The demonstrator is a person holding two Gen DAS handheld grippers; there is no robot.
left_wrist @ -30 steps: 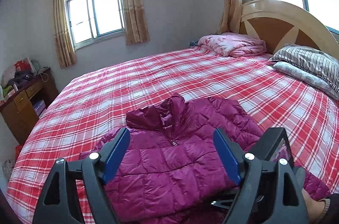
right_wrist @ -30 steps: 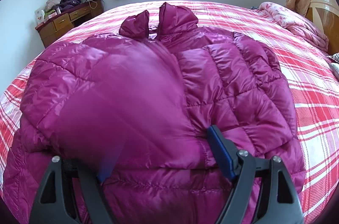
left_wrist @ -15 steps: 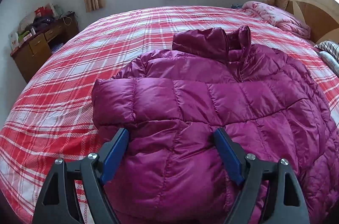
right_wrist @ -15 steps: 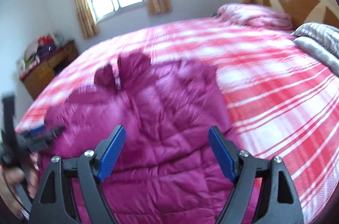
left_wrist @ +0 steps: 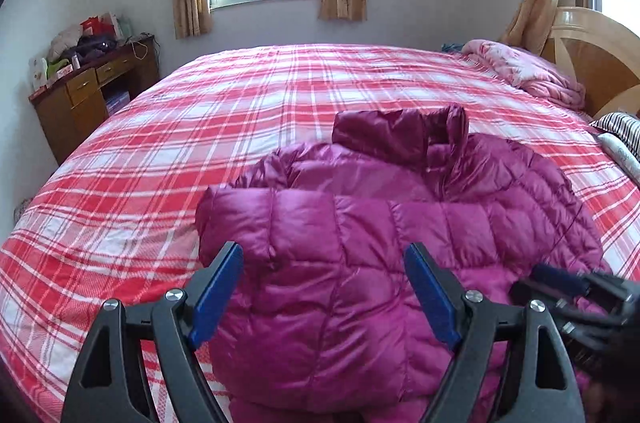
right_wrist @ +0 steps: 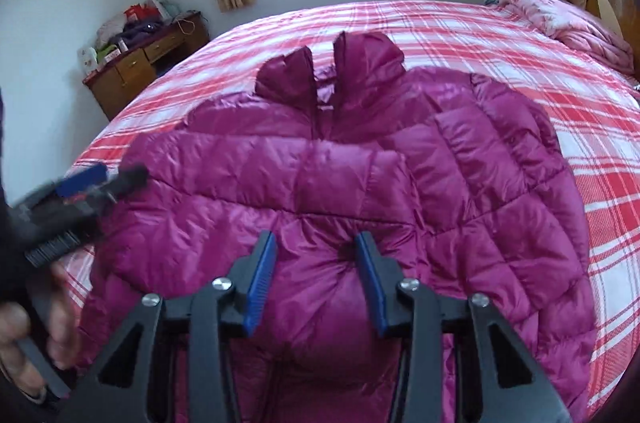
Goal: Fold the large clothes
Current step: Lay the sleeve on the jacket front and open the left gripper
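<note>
Fabric of a magenta puffer jacket (left_wrist: 400,223) is filling the lower centre of the left wrist view, lying on the red plaid bedspread (left_wrist: 200,143) with its collar standing toward the middle of the frame and one sleeve folded across the chest. The left gripper (left_wrist: 324,295) is hovering over the jacket's near edge with its blue pads spread wide and nothing pinched between them. At the lower right edge the right gripper (left_wrist: 560,287) is showing as a blurred dark shape over the jacket. A wooden desk (left_wrist: 92,95) at the left edge is carrying a heap of bags and small items, too small to tell apart. A folded pink quilt (left_wrist: 528,71) is lying at the upper right by the headboard.

In the right wrist view the jacket (right_wrist: 400,183) is taking up the centre. The right gripper (right_wrist: 316,283) is sitting at the bottom centre, its jaws closing, the pads narrow and gathering a puckered bulge of jacket fabric between them. At the left edge the left gripper (right_wrist: 92,183) is appearing blurred above the jacket's sleeve, with a hand (right_wrist: 24,335) below it.
</note>
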